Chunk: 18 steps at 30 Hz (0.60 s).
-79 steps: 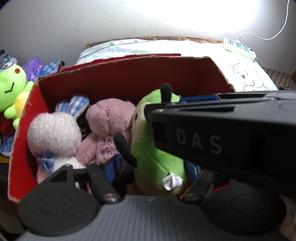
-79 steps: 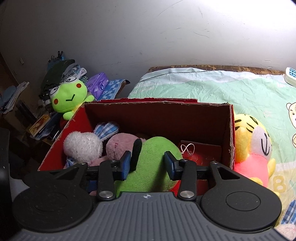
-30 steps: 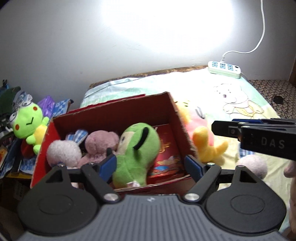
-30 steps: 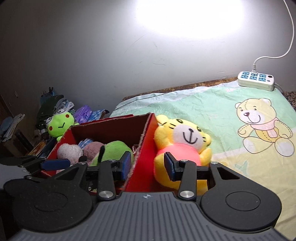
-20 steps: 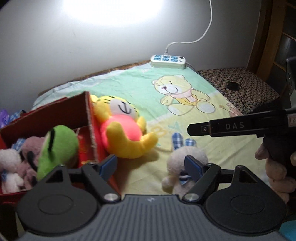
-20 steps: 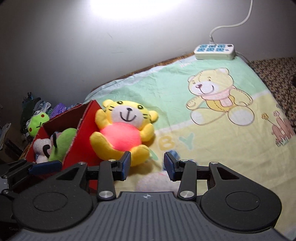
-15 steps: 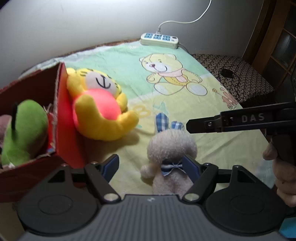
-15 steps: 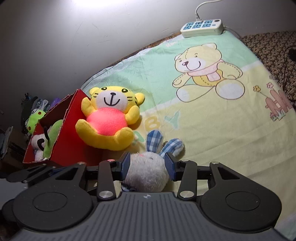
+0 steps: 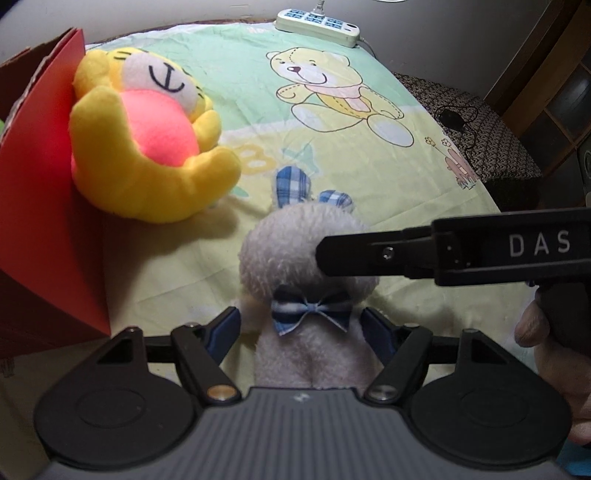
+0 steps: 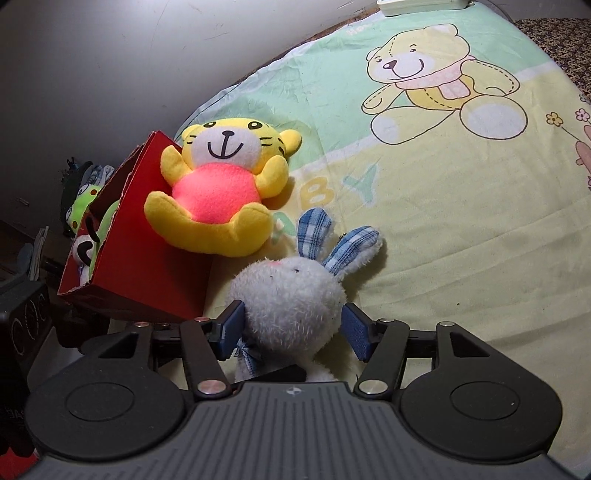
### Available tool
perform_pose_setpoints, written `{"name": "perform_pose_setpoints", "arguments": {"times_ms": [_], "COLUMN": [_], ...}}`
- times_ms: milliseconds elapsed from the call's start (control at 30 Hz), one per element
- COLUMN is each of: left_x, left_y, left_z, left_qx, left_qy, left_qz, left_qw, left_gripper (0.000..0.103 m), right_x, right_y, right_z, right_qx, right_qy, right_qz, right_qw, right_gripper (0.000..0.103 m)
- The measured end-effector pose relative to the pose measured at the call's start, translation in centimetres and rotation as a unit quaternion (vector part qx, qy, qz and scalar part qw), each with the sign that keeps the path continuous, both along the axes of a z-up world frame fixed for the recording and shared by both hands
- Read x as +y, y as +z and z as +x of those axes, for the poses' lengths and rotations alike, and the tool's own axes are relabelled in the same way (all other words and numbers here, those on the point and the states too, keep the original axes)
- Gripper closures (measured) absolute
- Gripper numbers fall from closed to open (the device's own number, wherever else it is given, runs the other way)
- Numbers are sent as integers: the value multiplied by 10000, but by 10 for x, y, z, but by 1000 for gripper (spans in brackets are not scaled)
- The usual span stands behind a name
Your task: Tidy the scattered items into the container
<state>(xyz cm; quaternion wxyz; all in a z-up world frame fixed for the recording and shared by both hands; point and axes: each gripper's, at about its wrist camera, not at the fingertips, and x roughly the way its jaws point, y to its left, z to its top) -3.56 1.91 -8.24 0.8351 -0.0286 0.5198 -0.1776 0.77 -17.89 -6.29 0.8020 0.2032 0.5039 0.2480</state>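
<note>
A white plush rabbit (image 9: 295, 258) with blue checked ears and a blue bow lies on the bed sheet; it also shows in the right wrist view (image 10: 291, 295). My left gripper (image 9: 301, 326) is open, its blue pads on either side of the rabbit's body. My right gripper (image 10: 290, 328) is open around the rabbit's head, pads close to the fur. In the left wrist view the right gripper's finger (image 9: 424, 253) crosses in front of the rabbit's head. A yellow tiger plush (image 9: 147, 147) (image 10: 221, 192) leans against the red box (image 9: 40, 221) (image 10: 147, 266).
The red box holds a green plush (image 10: 110, 218) and other toys. A white power strip (image 9: 317, 22) lies at the far edge of the bed. A frog plush (image 10: 79, 206) sits beyond the box. A patterned cushion with a black cable (image 9: 469, 122) lies to the right.
Both grippers swung away from the box to the bed and came down over the white rabbit. The right jaws opened wider and now straddle its head; the left jaws straddle its body.
</note>
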Motion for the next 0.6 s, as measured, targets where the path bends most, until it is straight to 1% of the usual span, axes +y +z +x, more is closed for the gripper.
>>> {"name": "perform_pose_setpoints", "arguments": {"times_ms": [133,300,400,500,600], "left_x": [-3,-15,-18,-22,-31], "left_y": [-4,-6,-7,-7,-5], "left_z": [3,1,1,2,-2], "left_qx": [42,-78,-94,-116,-174], "left_qy": [22,-222,-267,-335,-551], "left_qz": [6,347,426,536,704], "left_qw": [10000,9991,9987,9979,9958], "left_gripper": [26,24,23,23,29], "right_x": [5,9,9,7,4], "right_y": [-5,-7,-10,-13,-13], "right_z": [5,9,11,12,11], "right_qx": [28,37,70,140,165], "right_qy": [87,201,270,278,257], "right_qz": [64,92,109,207,252], "right_qw": [9999,9997,9996,9993,9992], "right_gripper": [41,40,40,43,48]}}
